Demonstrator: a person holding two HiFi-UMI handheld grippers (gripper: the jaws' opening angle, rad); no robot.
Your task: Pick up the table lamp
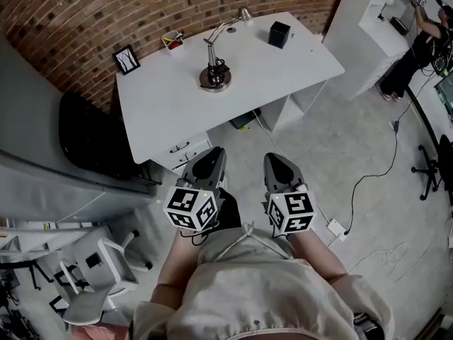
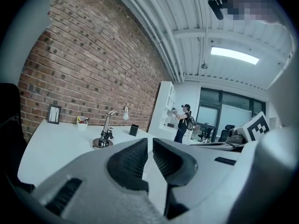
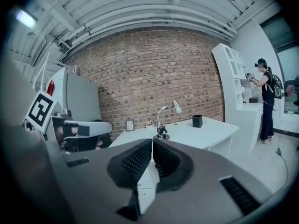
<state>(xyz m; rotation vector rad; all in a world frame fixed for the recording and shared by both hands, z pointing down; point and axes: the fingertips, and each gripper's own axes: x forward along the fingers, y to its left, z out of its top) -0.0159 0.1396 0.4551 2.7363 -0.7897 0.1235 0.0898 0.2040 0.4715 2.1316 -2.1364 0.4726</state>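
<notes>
Table lamp [image 1: 214, 76] is being observed upright near the middle of the white counter [image 1: 163, 112], well apart from both claws, which are being held short of the counter's near edge. Left claw [image 1: 210, 154] is being kept all but together, with only a thin slit and nothing in it; right claw [image 1: 277, 160] is being kept fully together, empty. Judgement: one claw is best being opened before arrival, with the slim stem just above the round base being favoured, so tipping is avoided.
</notes>
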